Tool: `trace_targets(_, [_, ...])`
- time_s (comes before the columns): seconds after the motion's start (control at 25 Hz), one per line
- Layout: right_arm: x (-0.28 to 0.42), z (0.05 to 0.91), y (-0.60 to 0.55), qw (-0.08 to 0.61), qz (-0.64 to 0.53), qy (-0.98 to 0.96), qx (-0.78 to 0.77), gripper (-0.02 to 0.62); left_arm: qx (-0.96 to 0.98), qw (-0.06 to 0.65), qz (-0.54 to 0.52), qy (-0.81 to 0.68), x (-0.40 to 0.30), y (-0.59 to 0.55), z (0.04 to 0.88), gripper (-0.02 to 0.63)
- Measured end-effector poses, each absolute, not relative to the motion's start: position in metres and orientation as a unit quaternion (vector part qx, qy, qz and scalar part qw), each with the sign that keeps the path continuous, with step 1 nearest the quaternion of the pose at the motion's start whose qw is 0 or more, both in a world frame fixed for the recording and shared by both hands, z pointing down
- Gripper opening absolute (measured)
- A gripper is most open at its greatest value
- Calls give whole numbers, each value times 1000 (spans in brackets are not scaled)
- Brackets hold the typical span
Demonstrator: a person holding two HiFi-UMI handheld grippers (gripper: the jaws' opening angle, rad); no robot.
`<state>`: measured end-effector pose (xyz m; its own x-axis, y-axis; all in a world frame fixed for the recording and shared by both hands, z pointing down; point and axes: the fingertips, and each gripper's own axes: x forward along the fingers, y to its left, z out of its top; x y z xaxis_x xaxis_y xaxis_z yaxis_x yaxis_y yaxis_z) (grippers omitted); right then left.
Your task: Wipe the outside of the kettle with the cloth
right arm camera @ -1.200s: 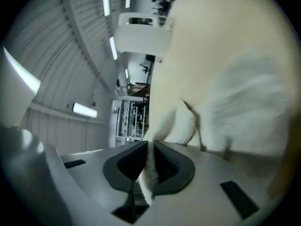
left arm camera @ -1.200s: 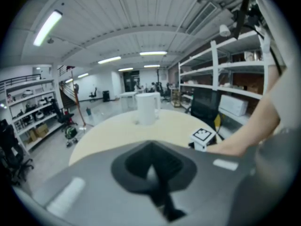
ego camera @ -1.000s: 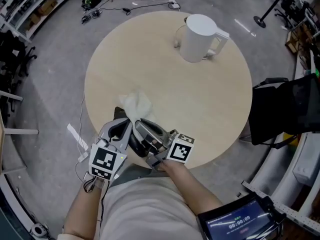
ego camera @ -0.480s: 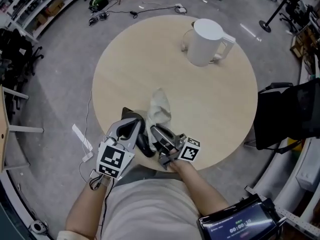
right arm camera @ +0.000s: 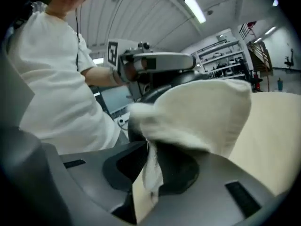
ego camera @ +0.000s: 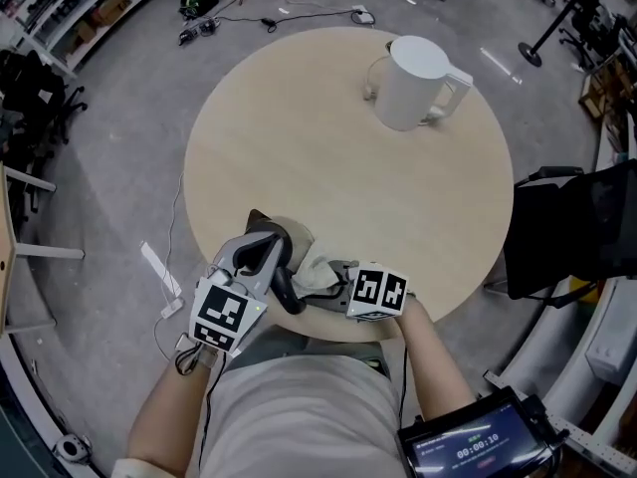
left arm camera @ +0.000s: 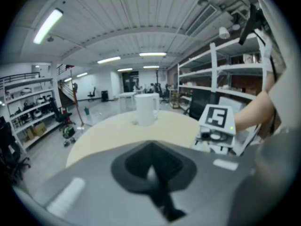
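Observation:
The white kettle [ego camera: 416, 68] stands upright at the far right of the round wooden table [ego camera: 299, 137]; the left gripper view shows the kettle [left arm camera: 146, 108] straight ahead, far off. A cream cloth [ego camera: 317, 262] lies bunched low at the table's near edge. My right gripper [ego camera: 326, 285] points left and is shut on a fold of that cloth [right arm camera: 202, 112], which billows above the jaws of the right gripper [right arm camera: 153, 161]. My left gripper [ego camera: 267, 259] rests just left of the cloth, jaws together with nothing seen between them [left arm camera: 153, 171].
A black bag or chair [ego camera: 567, 227] sits off the table's right side. A tablet screen [ego camera: 468, 446] glows at bottom right. Cables and gear [ego camera: 199, 8] lie on the floor beyond the table's far left edge.
My right gripper rolled over and sank toward the table's near edge, bringing the cloth down from a raised drape into a low bunch. The left gripper stayed put.

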<state>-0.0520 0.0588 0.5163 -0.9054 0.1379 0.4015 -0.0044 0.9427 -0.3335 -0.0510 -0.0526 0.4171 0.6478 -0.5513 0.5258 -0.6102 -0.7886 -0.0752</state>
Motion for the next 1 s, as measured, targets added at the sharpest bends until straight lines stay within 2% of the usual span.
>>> trace_targets(0.08, [-34,523,62,254,157,-954,-27,88,907,57,269,-319,-50,-54,417,-3])
trace_targets(0.16, [-11,527,57,263,167,-950,14,199,907,57,268,-320,-49,-54,417,-3])
trace_targets(0.32, [11,551,20,283,140,-938,146,373,906,56,267,-324,-54,-52,414,-3])
trace_targets(0.4, [-1,581,1,335,104,-921,168,414,905,55,268,-325,-55,-52,414,-3])
trace_targets(0.52, [-7,635,-10,453,51,-878,144,416,905,57,271,-322,-52,-52,415,-3])
trace_targets(0.6, [-8,644,-2,466,83,-872,127,409,905,58,272,-322,-51,-53,415,-3])
trace_targets(0.64, [-8,644,7,463,113,-871,120,334,905,58,272,-323,-50,-53,415,-3])
trace_targets(0.68, [-8,644,20,455,147,-871,112,222,904,56,271,-325,-51,-53,415,-2])
trace_targets(0.72, [-9,643,33,438,186,-874,100,179,904,55,270,-326,-51,-54,415,-3])
trace_targets(0.8, [-14,626,53,359,270,-891,64,158,904,52,269,-327,-50,-55,416,-3])
trace_targets(0.88, [-26,583,63,251,295,-921,34,148,904,51,270,-327,-49,-55,418,-3])
trace_targets(0.92, [-32,560,67,222,273,-936,21,145,904,48,271,-327,-49,-54,418,-3])
trace_targets(1.0, [-45,526,75,222,182,-958,-10,140,902,37,277,-328,-51,-53,417,-3])
